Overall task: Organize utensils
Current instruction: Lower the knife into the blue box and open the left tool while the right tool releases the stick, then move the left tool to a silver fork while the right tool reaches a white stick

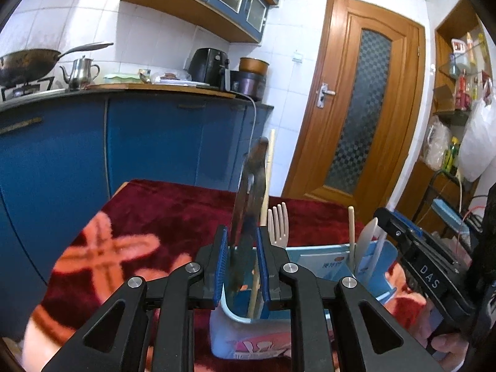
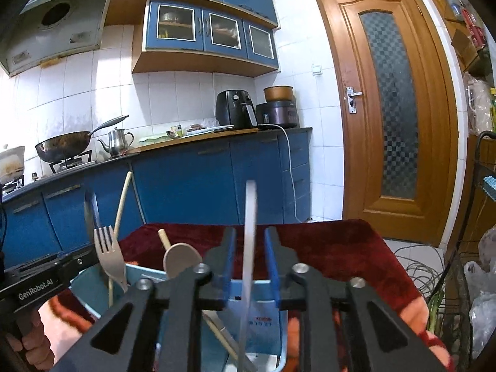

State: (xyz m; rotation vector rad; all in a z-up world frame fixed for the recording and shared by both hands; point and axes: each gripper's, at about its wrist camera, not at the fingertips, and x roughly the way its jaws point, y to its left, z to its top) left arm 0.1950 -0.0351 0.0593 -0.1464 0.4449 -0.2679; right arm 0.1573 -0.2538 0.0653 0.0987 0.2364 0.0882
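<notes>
White-tiled walls (image 2: 186, 93); blue base cabinets (image 2: 186, 186) under a dark counter, glass-fronted blue wall cabinets (image 2: 214, 31) above. Right of the cabinets, a wooden door (image 2: 393, 105) with patterned glass. Bright, even light.

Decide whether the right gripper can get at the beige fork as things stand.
Probably not directly. A white utensil stands between the open jaws of the right gripper, and the fork stands off to its left, close beside the left gripper. It would need to clear the utensil first.

Pale blue utensil holder (image 1: 248, 334) sits on red cloth w/ beige fork (image 1: 278, 223), beige spoon (image 2: 181, 259), wooden chopsticks (image 1: 351, 229), dark metal knife (image 1: 248, 204), white utensil (image 2: 249, 248) all upright inside.
</notes>
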